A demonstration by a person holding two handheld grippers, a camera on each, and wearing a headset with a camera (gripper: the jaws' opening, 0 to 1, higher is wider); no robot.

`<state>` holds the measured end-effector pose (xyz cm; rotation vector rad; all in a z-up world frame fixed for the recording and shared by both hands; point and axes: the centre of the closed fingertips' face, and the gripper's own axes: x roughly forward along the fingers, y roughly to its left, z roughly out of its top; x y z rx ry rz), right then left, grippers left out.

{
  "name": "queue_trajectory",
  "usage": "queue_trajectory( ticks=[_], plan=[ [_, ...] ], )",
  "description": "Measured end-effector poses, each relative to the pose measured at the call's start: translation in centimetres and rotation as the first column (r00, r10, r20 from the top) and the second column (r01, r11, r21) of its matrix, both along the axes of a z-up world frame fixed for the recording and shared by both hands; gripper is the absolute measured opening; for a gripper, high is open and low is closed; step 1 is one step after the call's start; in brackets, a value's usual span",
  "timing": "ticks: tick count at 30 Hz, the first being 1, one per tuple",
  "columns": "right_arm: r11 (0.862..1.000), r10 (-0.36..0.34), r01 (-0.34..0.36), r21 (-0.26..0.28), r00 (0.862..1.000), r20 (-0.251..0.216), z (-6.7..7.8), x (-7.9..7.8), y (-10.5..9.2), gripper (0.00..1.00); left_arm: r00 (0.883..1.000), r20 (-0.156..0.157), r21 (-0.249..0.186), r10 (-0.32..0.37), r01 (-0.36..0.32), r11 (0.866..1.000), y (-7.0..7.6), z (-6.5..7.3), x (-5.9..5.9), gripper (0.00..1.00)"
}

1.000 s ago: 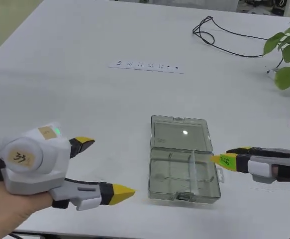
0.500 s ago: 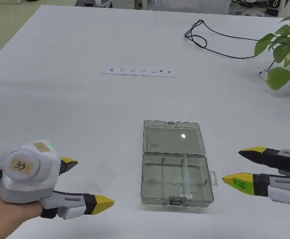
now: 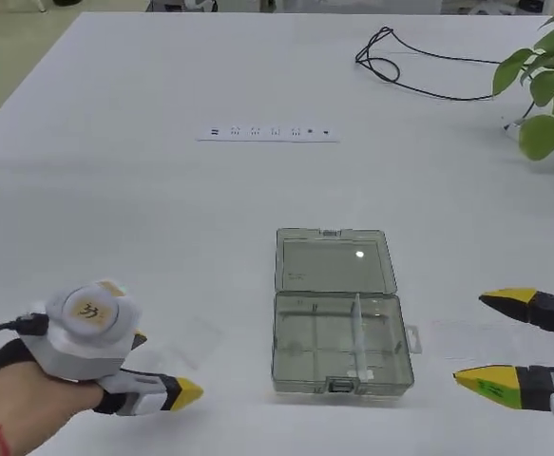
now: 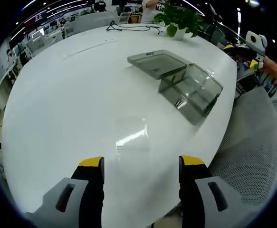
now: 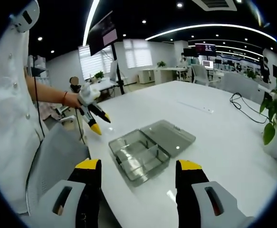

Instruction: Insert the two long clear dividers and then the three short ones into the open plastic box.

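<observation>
Open plastic box (image 3: pixel 343 353) sits on the white table (image 3: pixel 143 190) btwn the two grippers, smoky-clear, lid (image 3: pixel 335 262) folded flat behind the base, latch side twd the person. Inside the base: one long clear divider (image 3: pixel 357 331) stands upright right of centre, running hinge side to latch side. Faint cross lines in the other compartments, can't tell if more dividers are seated. Small clear piece (image 3: pixel 412 339) lies just beside the box's right wall. Flat clear divider sheet (image 4: pixel 131 135) lies on the table left of the box, right ahead of the left gripper (image 4: pixel 140 164), not touching it. That gripper's jaws are spread wide w/ nothing btwn them. Right gripper (image 3: pixel 490 339) is right of the box, apart from it, jaws also spread & empty. Far side of table: power strip (image 3: pixel 269 132), black cable (image 3: pixel 419 71), plant (image 3: pixel 543 85).
</observation>
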<state>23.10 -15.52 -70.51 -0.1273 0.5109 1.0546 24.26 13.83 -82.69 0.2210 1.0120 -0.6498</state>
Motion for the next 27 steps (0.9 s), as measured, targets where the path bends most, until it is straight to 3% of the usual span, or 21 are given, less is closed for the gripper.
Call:
queue_trajectory(
  ticks=[8, 10, 11, 19, 27],
  plan=[
    [1.0, 0.014, -0.014, -0.004, 1.0, 0.013, -0.2, -0.3, -0.3, 0.63, 0.998, -0.06, 0.084, 0.0, 0.005, 0.996, 0.5, -1.9, -0.1, 0.56],
    [1.0, 0.014, -0.014, 0.001, 1.0, 0.018, -0.1, -0.2, -0.3, 0.63, 0.998, -0.061, 0.101, -0.006, 0.012, 0.995, 0.5, -2.2, -0.2, 0.54],
    [1.0, 0.014, -0.014, 0.002, 1.0, 0.021, -0.1, -0.2, -0.3, 0.63, 0.999, -0.042, 0.109, -0.013, 0.018, 0.994, 0.6, -2.1, 0.1, 0.52],
    [1.0, 0.01, -0.01, 0.002, 0.999, 0.036, -0.2, -0.2, -0.5, 0.64, 0.999, -0.047, 0.183, -0.009, 0.017, 0.983, 1.1, -2.2, 0.0, 0.4],
    [1.0, 0.0, 0.0, 0.013, 0.999, 0.043, -0.2, -0.3, -0.5, 0.64, 0.998, -0.065, 0.193, 0.004, 0.009, 0.981, 0.9, -2.2, 0.2, 0.34]
  ],
)
